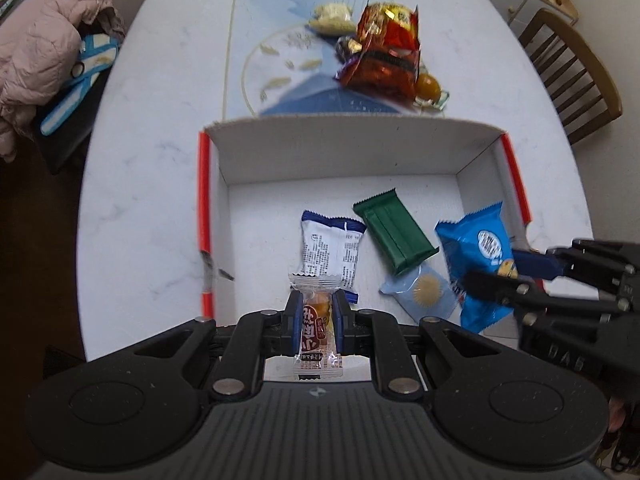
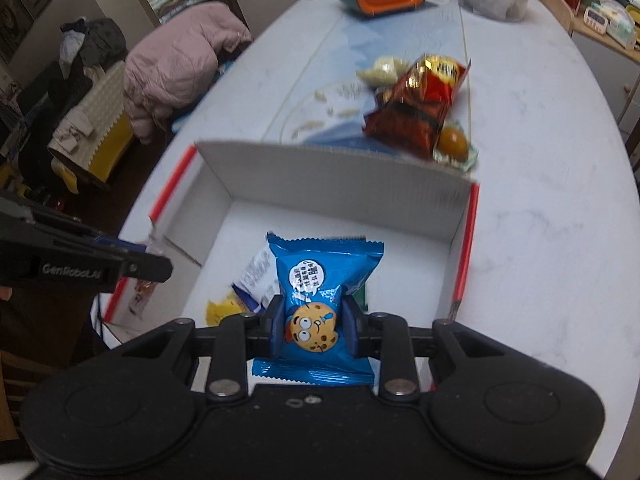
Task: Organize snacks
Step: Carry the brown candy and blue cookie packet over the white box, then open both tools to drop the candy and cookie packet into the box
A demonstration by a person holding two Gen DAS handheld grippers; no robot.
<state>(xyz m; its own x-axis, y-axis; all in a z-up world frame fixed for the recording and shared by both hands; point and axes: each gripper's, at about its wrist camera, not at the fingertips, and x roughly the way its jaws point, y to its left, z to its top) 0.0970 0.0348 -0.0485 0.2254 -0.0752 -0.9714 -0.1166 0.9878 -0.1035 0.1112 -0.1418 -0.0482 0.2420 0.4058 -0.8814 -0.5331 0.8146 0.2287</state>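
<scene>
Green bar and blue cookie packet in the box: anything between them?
In the left wrist view, only bare box floor separates the green bar from the blue cookie packet, which the right gripper holds.

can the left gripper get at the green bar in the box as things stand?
Probably not yet. The left gripper is shut on a clear-wrapped candy, so its jaws are occupied. The green bar lies uncovered on the box floor, so the way looks free once the candy is dropped.
</scene>
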